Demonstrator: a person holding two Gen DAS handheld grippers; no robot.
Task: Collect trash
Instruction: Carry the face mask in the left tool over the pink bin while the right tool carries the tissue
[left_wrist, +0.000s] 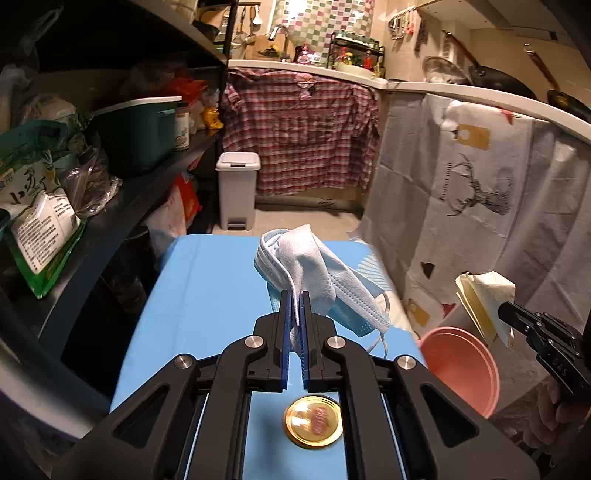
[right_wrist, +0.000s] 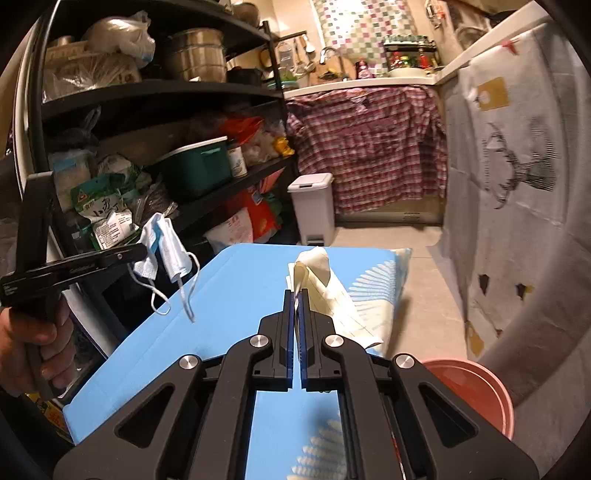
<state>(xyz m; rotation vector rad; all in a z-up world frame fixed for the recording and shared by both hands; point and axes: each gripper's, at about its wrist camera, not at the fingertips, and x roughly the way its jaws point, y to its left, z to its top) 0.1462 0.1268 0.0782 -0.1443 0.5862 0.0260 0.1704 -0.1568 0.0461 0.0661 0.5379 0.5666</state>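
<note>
Kitchen floor's pedal bin (left_wrist: 237, 192) sits upper centre, straight ahead; left tongs (left_wrist: 294, 295) clamp masks (left_wrist: 317, 280), right tongs (right_wrist: 296, 295) clamp paper (right_wrist: 328, 291)

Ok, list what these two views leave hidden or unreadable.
- Pedal bin: lid shut, contents hidden in both views.
- Gold lid: blurred print, left view; the right tool blocks it in the right view.
- Pink basin: interior cut off by tool frames.
- Rice bag: print too small.
</note>
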